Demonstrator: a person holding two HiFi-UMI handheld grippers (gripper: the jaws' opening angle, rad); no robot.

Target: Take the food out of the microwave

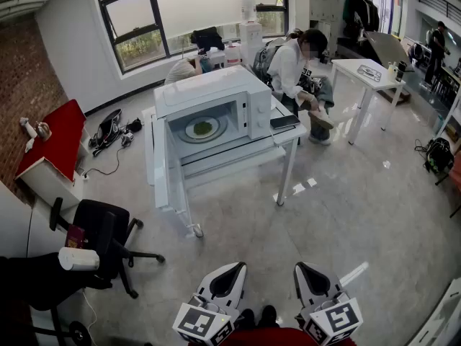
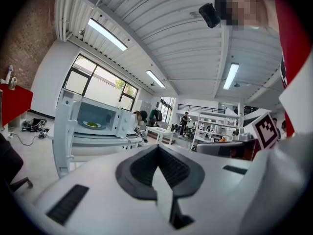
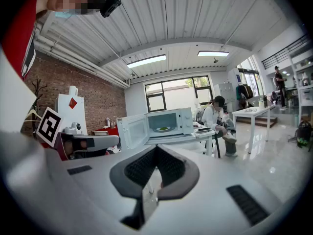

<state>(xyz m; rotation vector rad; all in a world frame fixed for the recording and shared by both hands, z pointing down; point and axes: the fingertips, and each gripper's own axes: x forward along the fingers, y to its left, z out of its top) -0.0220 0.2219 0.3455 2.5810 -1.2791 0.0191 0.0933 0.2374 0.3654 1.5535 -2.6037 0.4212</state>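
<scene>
Nearest the camera, the left tool (image 1: 232, 269) and right tool (image 1: 304, 269) sit side by side at the bottom of the head view. Each has its jaws closed tip to tip with nothing between them. Both are carried low and close to the body, a resting posture that suggests the approach has not begun. The microwave (image 1: 216, 96) stands well apart from them on a white table (image 1: 230, 163). Its door (image 1: 160, 157) is swung fully out to the left, so the cavity faces the tools unobstructed. The food (image 1: 202, 128) — a green portion — lies on a pale plate (image 1: 189, 130) centred on the cavity floor. A seated person (image 1: 292, 67) is just behind the table. No brand or lettering on the microwave can be read from here. The marker cubes (image 1: 203, 323) carry black-and-white square patterns, not words.
</scene>
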